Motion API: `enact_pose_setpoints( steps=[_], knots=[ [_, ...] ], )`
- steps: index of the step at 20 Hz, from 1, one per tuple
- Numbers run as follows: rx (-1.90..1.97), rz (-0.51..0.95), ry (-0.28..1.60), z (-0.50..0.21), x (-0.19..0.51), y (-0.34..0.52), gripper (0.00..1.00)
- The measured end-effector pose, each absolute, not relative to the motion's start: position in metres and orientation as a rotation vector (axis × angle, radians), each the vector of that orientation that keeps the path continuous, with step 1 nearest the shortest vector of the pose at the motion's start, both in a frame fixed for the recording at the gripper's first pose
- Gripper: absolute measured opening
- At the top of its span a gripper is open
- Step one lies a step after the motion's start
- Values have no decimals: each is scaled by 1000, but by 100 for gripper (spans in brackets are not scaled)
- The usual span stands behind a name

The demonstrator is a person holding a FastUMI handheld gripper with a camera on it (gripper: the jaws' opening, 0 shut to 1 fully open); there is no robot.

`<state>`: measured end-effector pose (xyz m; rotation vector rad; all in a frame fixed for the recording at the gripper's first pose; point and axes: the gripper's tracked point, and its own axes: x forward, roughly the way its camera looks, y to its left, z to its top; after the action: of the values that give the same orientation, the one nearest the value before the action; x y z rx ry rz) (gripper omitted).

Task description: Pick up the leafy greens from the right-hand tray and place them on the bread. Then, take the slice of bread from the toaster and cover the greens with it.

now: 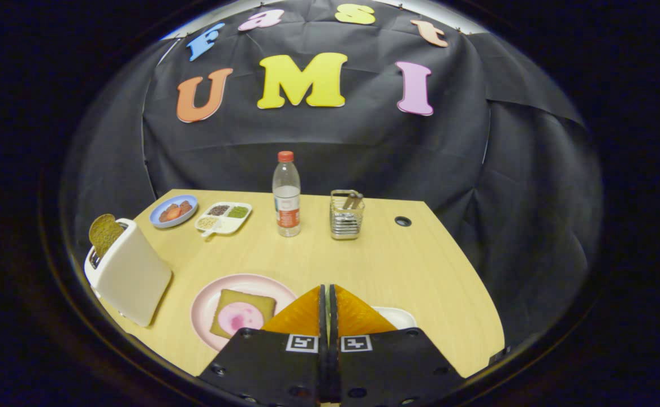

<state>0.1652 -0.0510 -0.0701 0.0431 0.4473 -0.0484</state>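
The tool is seen with its two fingers pressed together, nothing caught between them, above the near part of the bench. Just to the left of the fingers, a pink plate is set on the bench, and on it lies a slice of bread topped with a round pink piece. Just right of the fingers, partly hidden behind them, the rim of a white tray can be made out; whether the leafy greens lie in it cannot be told. Further left of the plate, a white toaster stands with a second slice raised from its slot. Well beyond the plate, a blue dish, a divided white dish, a water bottle and a wire holder are lined up along the far side.
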Motion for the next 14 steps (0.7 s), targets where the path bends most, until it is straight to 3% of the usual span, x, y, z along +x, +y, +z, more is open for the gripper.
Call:
enact_pose_setpoints(
  steps=[7, 14],
  knots=[
    [27, 80, 416, -58, 164, 61, 0],
    [65, 87, 503, -107, 213, 84, 0]
  ],
)
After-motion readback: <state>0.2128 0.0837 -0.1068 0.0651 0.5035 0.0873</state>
